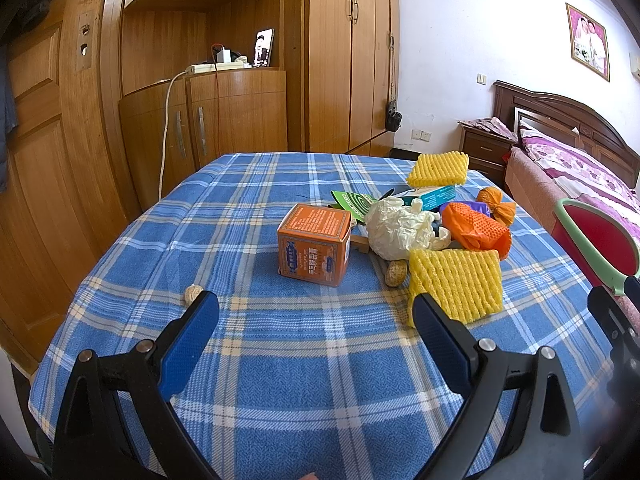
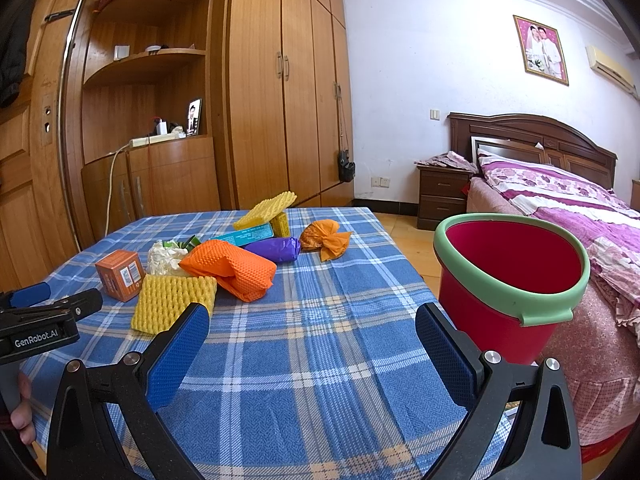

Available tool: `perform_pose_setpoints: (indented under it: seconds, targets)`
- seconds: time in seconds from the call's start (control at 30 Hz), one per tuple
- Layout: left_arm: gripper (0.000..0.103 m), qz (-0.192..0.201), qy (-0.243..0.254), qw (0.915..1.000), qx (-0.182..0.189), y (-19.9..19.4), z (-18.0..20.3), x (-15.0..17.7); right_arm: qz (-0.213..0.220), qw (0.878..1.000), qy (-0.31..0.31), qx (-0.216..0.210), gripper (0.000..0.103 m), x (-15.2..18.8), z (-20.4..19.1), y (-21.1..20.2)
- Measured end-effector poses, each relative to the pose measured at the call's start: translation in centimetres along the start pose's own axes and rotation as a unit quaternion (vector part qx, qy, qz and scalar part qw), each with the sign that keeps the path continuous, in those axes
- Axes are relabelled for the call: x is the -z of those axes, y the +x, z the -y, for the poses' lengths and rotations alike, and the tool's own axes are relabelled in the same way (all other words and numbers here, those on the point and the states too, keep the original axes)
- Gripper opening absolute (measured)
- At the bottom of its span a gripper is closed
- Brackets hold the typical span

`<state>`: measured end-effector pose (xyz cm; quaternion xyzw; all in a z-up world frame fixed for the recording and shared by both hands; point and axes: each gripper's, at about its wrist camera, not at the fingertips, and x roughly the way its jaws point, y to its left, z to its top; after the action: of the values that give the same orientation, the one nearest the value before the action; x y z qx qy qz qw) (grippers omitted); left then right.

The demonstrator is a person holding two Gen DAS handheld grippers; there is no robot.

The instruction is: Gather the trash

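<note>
Tablecloth point(image 1: 248, 360): woven cloth, matt, coarse weave; you'll see blue/white plaid.
Foam net, yellow point(image 1: 460, 284): soft foam mesh, ribbed, matt.
Foam net, orange point(image 2: 232, 268): same mesh foam, dimpled surface.
Box point(image 1: 314, 246): printed cardboard, smooth, slight sheen.
Paper wad point(image 1: 400, 226): crumpled thin paper, off-white, matt.
Purple wrap point(image 2: 276, 248): plastic film, glossy, creased.
Bucket point(image 2: 496, 312): red plastic w/ green rim, smooth, semi-gloss.
Finger pads point(image 2: 176, 364): blue, fine-textured; your gripper frames are black matt plastic w/ metal pins.
Wardrobe point(image 2: 256, 80): varnished wood, glossy.

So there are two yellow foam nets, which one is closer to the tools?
The flat yellow foam net lying at the front of the pile, beside the orange cardboard box. The other yellow foam net sits propped up at the far end.
</note>
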<state>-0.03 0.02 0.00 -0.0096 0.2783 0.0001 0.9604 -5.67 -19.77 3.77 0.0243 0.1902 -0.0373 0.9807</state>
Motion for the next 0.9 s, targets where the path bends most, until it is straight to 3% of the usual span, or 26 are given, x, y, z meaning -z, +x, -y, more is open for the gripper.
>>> perform_pose_setpoints:
  seconds: [0.67,0.9]
  targets:
    - [0.097,-0.004,-0.001,1.0,0.003,0.0,0.0,0.0,-0.001,1.0,0.0,0.0,0.102,0.1,0.0,0.0]
    - [0.097,-0.007,0.011,0.9999,0.002,0.9,-0.6,-1.6,-0.028,1.0,-0.006,-0.011,0.102,-0.7,-0.2,0.7]
